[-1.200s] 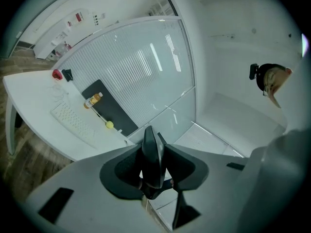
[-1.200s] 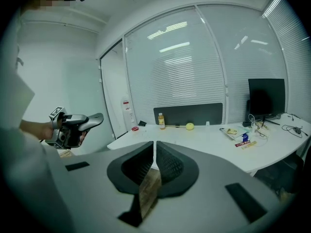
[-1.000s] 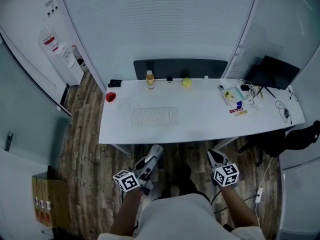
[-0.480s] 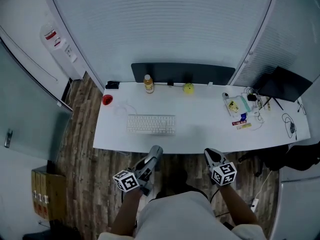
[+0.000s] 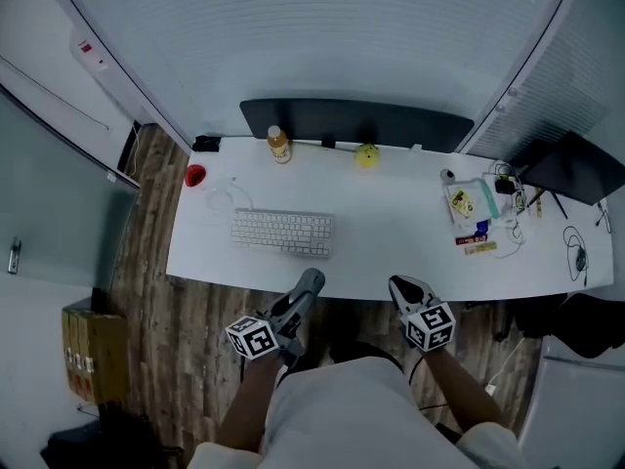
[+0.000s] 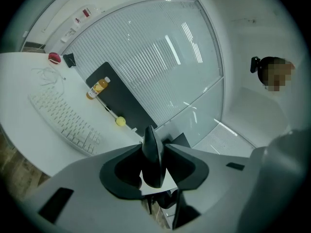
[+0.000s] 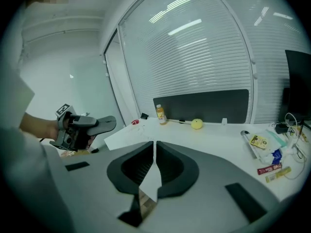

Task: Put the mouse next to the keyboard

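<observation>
Mouse (image 5: pixel 195 175), if that small red thing is it, lies at the left end of the worktop (image 5: pixel 391 225), apart from the keyboard (image 5: pixel 282 233). Your left tongs (image 5: pixel 312 280) hover at the near edge, pressed together. Your right tongs (image 5: pixel 399 284) hover alongside, also closed, pinching nothing.

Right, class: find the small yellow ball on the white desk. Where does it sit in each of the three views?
Head view: the small yellow ball is at upper middle, on the white desk's far edge.
Left gripper view: it is left of centre.
Right gripper view: it is right of centre.
Shared landmark: the orange-drink bottle stands to the ball's left in all three views.
</observation>
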The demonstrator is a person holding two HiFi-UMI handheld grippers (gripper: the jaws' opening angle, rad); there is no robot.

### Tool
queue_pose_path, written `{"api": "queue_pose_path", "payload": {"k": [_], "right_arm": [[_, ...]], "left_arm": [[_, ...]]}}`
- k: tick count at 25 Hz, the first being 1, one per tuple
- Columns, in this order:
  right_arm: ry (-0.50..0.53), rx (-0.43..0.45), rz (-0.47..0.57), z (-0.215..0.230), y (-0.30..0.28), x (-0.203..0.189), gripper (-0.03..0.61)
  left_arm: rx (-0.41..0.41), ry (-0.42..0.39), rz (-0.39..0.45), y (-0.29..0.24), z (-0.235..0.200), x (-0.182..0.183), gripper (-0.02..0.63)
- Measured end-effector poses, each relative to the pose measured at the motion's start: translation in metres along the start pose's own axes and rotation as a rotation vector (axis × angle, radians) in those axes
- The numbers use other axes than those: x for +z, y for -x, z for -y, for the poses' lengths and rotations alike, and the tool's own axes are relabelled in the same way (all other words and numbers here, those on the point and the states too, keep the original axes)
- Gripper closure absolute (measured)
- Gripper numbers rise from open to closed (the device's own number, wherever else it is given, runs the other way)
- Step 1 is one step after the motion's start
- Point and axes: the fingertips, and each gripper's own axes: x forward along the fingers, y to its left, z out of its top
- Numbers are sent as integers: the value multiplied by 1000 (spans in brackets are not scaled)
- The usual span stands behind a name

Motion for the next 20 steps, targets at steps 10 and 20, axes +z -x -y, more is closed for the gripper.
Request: {"api": "queue_pose_path", "payload": {"k": [10,20], "right_arm": [[-37,48,-43,33,-23,-13,538],[-70,56,-86,46,-37,-25,538]], "left_arm": [[88,25,-41,-71,-34,-19,466],[239,58,-74,-127,-87,-42,466]]}}
